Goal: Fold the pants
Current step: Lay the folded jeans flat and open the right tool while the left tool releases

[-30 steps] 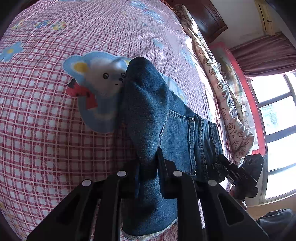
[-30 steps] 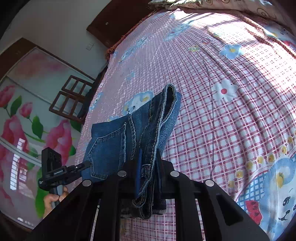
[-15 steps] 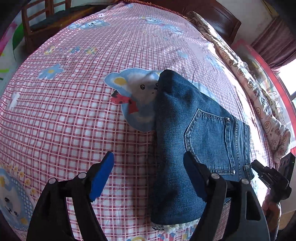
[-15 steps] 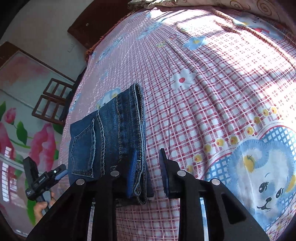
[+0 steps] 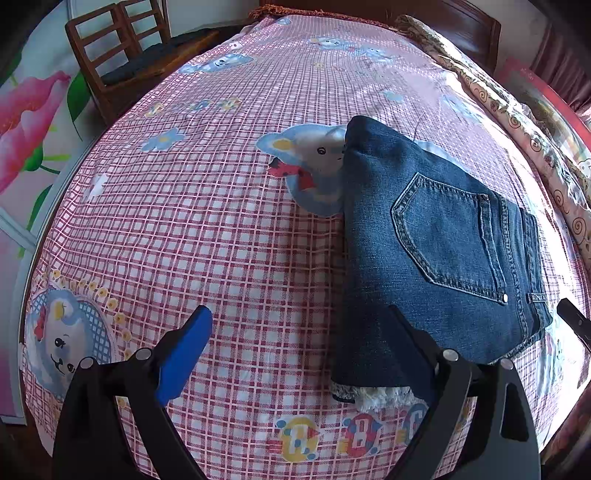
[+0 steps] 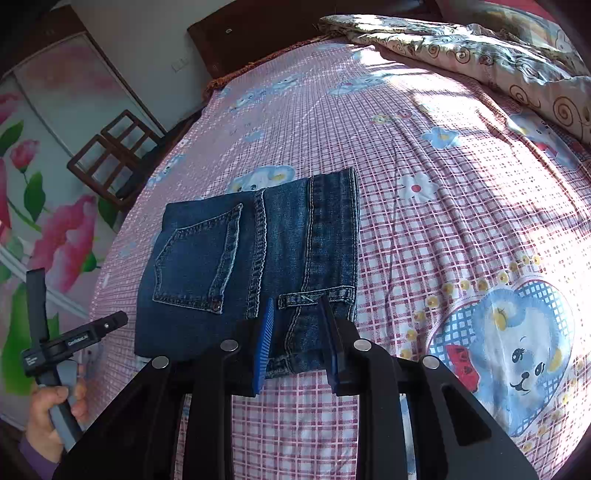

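Note:
The blue jeans [image 5: 436, 243] lie folded into a compact rectangle on the bed, back pocket up; they also show in the right wrist view [image 6: 251, 258]. My left gripper [image 5: 299, 332] is wide open and empty, its right finger over the jeans' near left corner. My right gripper [image 6: 295, 325] is open by a narrow gap just above the jeans' waistband edge and holds nothing. The left gripper also shows at the left of the right wrist view [image 6: 74, 339].
The bed has a pink checked sheet [image 5: 221, 221] with bear prints. A patterned quilt [image 6: 480, 55] lies along the far side. A wooden chair [image 5: 129, 55] stands beside the bed. A dark headboard [image 6: 277, 29] is at the back.
Both grippers let go of the jeans and opened. The jeans dropped flat onto the bed, folded. Both grippers pulled back and up from them.

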A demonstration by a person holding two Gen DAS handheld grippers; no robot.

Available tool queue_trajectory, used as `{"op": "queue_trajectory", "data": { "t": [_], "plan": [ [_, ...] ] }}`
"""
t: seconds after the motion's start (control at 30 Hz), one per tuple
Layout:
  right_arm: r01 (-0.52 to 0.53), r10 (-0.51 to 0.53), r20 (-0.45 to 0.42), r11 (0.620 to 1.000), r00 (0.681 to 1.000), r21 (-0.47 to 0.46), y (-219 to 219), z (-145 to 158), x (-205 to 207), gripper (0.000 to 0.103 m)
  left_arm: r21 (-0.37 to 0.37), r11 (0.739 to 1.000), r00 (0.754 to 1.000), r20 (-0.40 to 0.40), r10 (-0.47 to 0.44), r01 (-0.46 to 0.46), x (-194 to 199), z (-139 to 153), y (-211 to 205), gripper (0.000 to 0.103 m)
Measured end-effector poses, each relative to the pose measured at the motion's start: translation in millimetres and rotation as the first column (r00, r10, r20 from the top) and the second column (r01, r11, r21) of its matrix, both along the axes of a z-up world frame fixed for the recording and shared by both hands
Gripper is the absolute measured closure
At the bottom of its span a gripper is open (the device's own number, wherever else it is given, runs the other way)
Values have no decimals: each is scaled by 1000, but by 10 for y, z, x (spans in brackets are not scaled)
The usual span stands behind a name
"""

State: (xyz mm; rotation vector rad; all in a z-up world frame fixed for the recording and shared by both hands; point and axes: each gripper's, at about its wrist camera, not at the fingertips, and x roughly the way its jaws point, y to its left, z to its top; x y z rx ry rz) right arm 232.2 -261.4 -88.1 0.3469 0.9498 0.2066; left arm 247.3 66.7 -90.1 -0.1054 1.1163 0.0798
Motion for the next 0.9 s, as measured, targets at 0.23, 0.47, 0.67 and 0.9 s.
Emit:
{"op": "queue_trajectory", "data": {
  "t": [0.23, 0.47, 0.67, 0.9],
  "plan": [
    [-18, 15, -68, 999, 998, -41, 89, -263, 95, 79, 29, 1000, 1000, 15, -10, 9, -83, 108, -163, 8],
    [-9, 8, -82, 1000, 997, -8, 71, -367, 100, 79, 32, 998, 995, 86, -56, 54, -184, 361, -424, 6],
    [-11, 11, -97, 1000, 995, 1, 79, -347, 105, 79, 59, 991, 983, 128, -129, 122, -160, 422, -712, 2],
    [59, -56, -60, 997, 997, 44, -135, -163, 9, 50, 17, 987, 985, -68, -157, 159, 9, -261, -806, 2]
  ]
}}
